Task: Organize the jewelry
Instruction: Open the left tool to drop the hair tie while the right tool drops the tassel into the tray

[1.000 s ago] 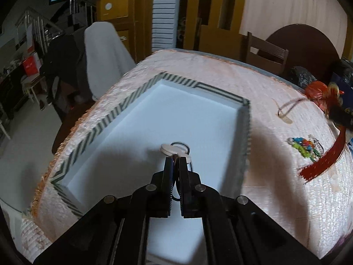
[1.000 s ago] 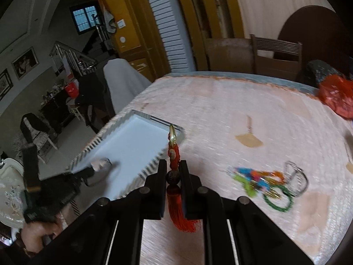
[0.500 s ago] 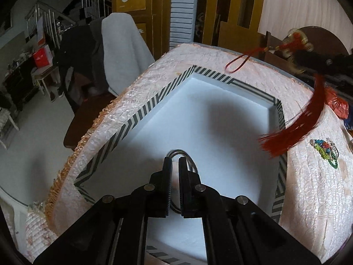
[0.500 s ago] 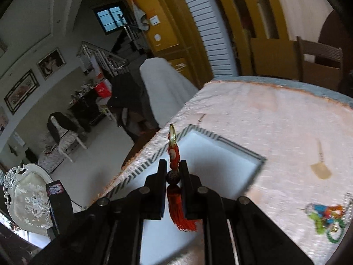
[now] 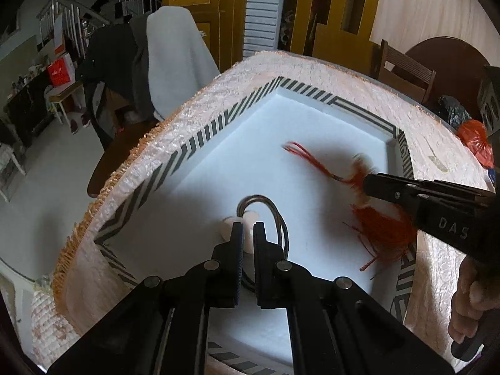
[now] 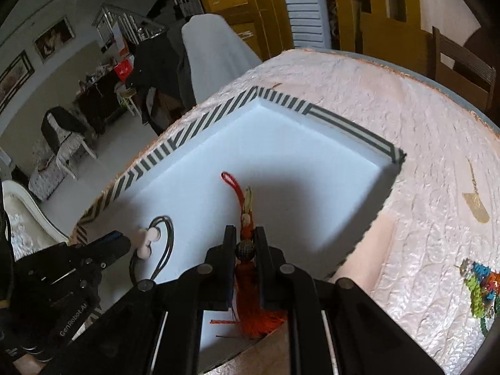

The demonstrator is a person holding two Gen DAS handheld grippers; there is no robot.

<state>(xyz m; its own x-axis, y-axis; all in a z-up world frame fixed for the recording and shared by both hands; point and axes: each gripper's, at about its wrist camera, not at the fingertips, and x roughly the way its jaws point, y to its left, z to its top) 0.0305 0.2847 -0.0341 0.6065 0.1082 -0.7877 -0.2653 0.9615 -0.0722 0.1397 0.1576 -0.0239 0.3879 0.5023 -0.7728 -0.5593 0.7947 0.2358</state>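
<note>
Currently, two hand-held grippers work over a shallow white tray (image 6: pixel 282 101) with a black-and-white striped rim, which sits on a worktop (image 6: pixel 406 118) covered in a pale pink textured cloth. Everything below is placed relative to that tray. Inside it, near the corner closest to the left hand, lies a dark cord necklace (image 5: pixel 276 215) with pale, rounded pendant pieces; it rests on the tray floor. The left gripper (image 5: pixel 247 231) hovers right at those pale pieces with its jaws nearly clenched, and whether they pinch a pendant piece or merely stand above it cannot be told from either view. The right gripper (image 6: pixel 247 239) reaches over the tray's near edge, its jaws grasping a red tassel ornament (image 6: pixel 245 218) by a dark bead in its middle (the red loop end points into the tray, the fringe hangs back over the rim). The loop appears low over the white floor, so this piece looks about to be laid down rather than already placed. Outside the tray, well apart on the cloth, a colourful beaded bracelet cluster (image 6: pixel 481 281) and a small gold fan-shaped pendant (image 6: pixel 476 207) lie waiting. As a judgement, the job is roughly at its midpoint: one item is in, a second is arriving, and at least two remain to be collected.
</note>
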